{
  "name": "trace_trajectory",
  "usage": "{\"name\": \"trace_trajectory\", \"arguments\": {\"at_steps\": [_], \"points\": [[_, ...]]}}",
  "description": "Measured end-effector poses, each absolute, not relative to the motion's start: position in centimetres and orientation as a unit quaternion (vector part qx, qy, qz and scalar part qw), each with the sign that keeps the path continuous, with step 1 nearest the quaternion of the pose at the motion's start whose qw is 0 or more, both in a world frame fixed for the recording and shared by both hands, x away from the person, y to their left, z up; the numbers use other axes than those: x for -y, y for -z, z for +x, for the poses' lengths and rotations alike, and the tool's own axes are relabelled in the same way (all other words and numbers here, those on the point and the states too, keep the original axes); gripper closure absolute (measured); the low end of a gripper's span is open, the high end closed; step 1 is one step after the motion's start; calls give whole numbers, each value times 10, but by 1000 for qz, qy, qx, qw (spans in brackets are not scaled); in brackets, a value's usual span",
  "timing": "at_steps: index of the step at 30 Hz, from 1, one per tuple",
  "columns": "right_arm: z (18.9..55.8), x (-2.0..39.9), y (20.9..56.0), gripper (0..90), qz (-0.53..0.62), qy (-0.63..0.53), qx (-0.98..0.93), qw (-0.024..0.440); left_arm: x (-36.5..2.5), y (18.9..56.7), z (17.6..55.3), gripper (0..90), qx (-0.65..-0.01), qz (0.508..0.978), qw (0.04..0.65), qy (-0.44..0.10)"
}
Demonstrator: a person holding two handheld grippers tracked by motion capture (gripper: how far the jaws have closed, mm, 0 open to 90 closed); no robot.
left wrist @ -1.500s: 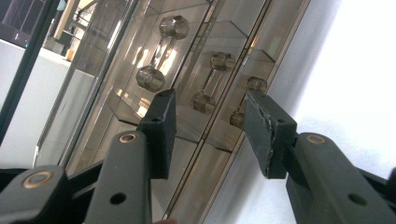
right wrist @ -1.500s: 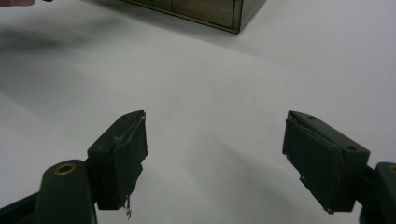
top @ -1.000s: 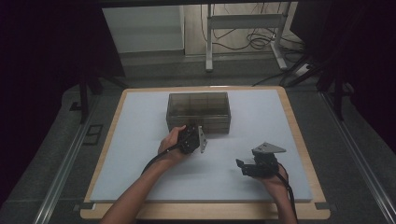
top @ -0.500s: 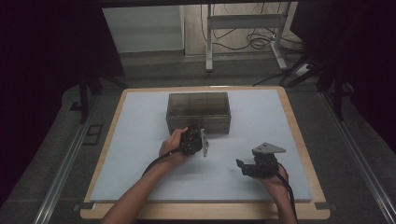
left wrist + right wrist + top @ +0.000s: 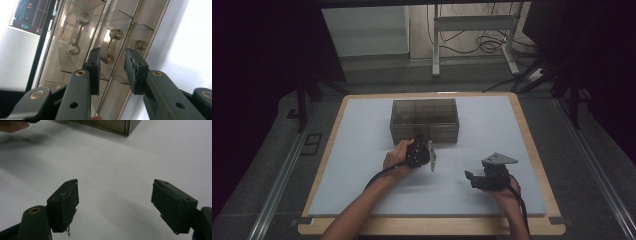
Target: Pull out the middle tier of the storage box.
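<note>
A smoky see-through drawer box (image 5: 424,119) stands on the white mat (image 5: 362,150) at mid table. My left gripper (image 5: 420,140) is at the box's front face. In the left gripper view its jaws (image 5: 112,67) have just been closing. They straddle the middle clear dumbbell-shaped handle (image 5: 111,46) without the pads pressing on it. Two more handles (image 5: 77,33) (image 5: 141,45) sit to either side. My right gripper (image 5: 469,177) rests on the mat at the right, pointing left. Its jaws (image 5: 115,202) stand wide open with nothing between them.
The mat lies on a wooden board (image 5: 532,145) whose rim frames it. A corner of the box (image 5: 125,128) and a fingertip (image 5: 12,125) appear at the top of the right gripper view. Dark floor, metal rails and a table frame surround the board.
The left hand has shifted only slightly at the box's front, and its grey plate has tipped a little lower. The right hand has stayed where it was.
</note>
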State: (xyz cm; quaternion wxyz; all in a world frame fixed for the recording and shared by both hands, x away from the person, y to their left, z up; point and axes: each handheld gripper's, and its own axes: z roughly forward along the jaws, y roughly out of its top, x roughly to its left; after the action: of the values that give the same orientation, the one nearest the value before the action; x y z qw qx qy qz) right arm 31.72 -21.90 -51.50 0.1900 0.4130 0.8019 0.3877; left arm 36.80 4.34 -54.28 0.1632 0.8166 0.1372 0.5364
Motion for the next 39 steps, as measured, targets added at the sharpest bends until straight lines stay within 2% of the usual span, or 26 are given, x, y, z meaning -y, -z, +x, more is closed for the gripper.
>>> {"name": "trace_trajectory", "arguments": {"at_steps": [27,39], "points": [[317,218,516,211,413,-385,-803,189,-44,545,367,791,-132,803,154,-560],[317,217,516,211,414,-384,-804,188,-42,548,367,797,-129,797,152,-570]]}}
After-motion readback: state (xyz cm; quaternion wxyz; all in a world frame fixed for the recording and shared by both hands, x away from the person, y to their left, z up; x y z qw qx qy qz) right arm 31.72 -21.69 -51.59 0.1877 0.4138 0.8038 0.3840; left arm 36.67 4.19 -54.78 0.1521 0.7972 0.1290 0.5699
